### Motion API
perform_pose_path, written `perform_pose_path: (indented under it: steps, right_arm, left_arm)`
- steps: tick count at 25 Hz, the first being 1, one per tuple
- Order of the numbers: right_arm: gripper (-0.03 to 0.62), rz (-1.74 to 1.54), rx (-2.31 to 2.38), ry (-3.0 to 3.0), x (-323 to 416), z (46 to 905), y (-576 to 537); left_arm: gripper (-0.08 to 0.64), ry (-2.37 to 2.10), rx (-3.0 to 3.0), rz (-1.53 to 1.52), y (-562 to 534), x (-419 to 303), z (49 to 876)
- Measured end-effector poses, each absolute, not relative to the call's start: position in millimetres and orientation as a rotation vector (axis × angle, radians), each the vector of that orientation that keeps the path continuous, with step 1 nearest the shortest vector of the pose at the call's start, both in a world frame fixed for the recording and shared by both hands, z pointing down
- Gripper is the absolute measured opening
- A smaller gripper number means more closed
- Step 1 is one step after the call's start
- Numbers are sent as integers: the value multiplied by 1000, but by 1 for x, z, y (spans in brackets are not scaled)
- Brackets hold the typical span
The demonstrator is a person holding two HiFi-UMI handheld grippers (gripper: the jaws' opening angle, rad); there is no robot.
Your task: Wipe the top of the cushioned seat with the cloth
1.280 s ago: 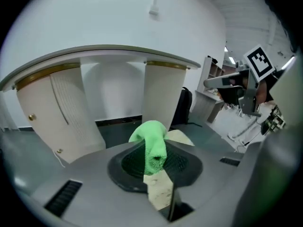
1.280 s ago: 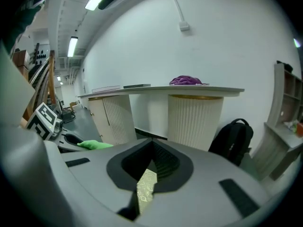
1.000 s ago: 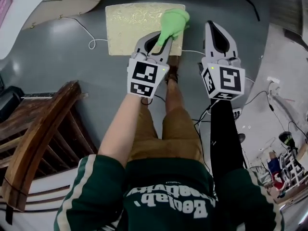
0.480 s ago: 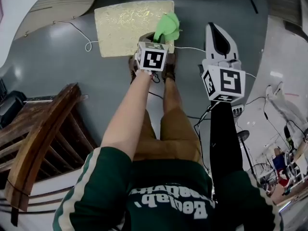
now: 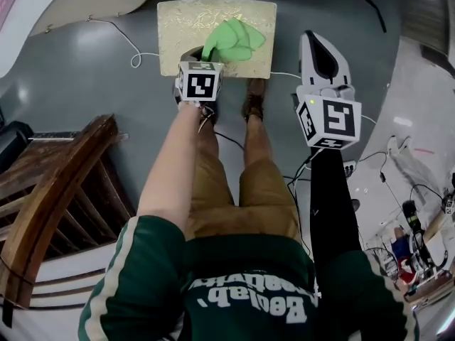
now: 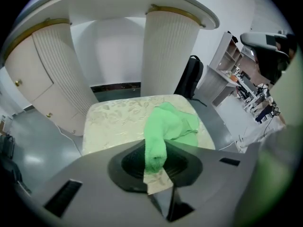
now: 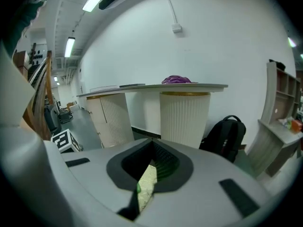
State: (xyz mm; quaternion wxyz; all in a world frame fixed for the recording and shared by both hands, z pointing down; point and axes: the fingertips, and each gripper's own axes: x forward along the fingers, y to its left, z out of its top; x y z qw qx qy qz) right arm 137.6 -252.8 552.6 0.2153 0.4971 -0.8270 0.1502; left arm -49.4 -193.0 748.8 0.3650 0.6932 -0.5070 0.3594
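From above, the left gripper (image 5: 201, 54) pinches a green cloth (image 5: 233, 40), whose loose end lies spread on the right half of the pale, patterned seat (image 5: 178, 20). The seat stands on a grey floor (image 5: 85, 84). The right gripper (image 5: 321, 48) hangs beside the seat, over the floor. A wooden chair (image 5: 50, 204) stands at left, and a white cable (image 5: 128, 45) trails past the seat.

In the left gripper view, the jaws are clamped on a fold of the cloth (image 6: 163, 126) and the rest drapes on the seat (image 6: 113, 119). A fluted column (image 6: 170, 56), a ribbed cabinet (image 6: 52, 70) and a black backpack (image 6: 189, 77) stand behind.

In the right gripper view, the jaws are pressed together, holding nothing. Beyond are a white wall (image 7: 142, 32), a table (image 7: 151, 87) and the backpack (image 7: 227, 134).
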Motion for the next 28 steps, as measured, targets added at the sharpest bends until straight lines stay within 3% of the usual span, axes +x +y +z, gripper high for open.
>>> perform_pose_path:
  steps: [15,22,28]
  right_arm:
    - [8,356,1250,-2345,29,538,-243]
    - [8,328,1287,-2319,15,533,-237]
    - [8,305,1379,-2258,34,517,-223]
  left_arm:
    - [78,-1590,1311,1126,-109,-341,758]
    - [78,-1523,1394,1096,-80,-359,760]
    - [78,-1449,1655,1018,-95,-307,718]
